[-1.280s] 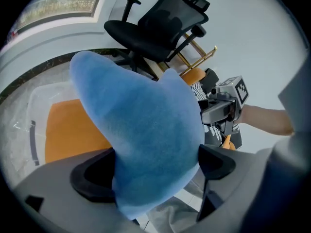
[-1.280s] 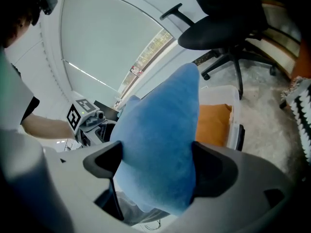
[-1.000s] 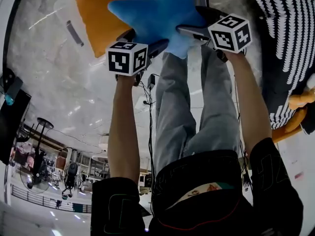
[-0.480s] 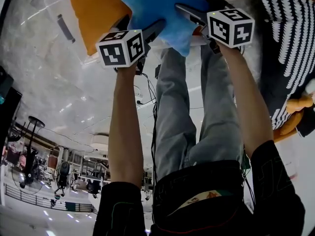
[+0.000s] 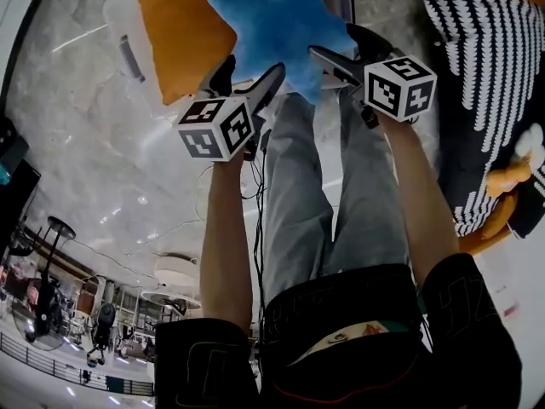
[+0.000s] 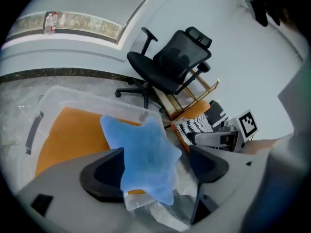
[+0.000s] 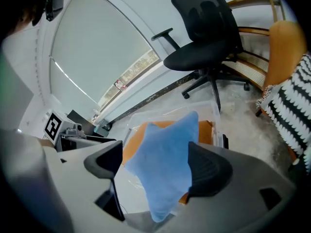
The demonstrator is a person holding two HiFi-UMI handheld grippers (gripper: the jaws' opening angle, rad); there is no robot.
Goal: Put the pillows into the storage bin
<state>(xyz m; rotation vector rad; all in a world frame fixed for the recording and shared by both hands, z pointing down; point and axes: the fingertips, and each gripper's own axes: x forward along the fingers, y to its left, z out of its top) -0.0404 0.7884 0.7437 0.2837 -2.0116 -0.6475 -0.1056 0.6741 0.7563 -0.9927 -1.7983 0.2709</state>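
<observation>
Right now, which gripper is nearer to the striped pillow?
Right. The right gripper is beside the striped pillow; the left gripper, closing around the blue star pillow, is farther.

Bright even light, warped dark edges

The star pillow [image 5: 277, 24] is light blue and the pillow under it [image 5: 174, 32] plain orange, inside a clear storage bin [image 5: 119, 24]. At the upper right, a cushion [image 5: 490, 75] is black with white dashed stripes. The office chair [image 6: 175, 64] is black, the floor [image 5: 102, 160] marbled grey and the trousers [image 5: 298, 194] grey.
</observation>
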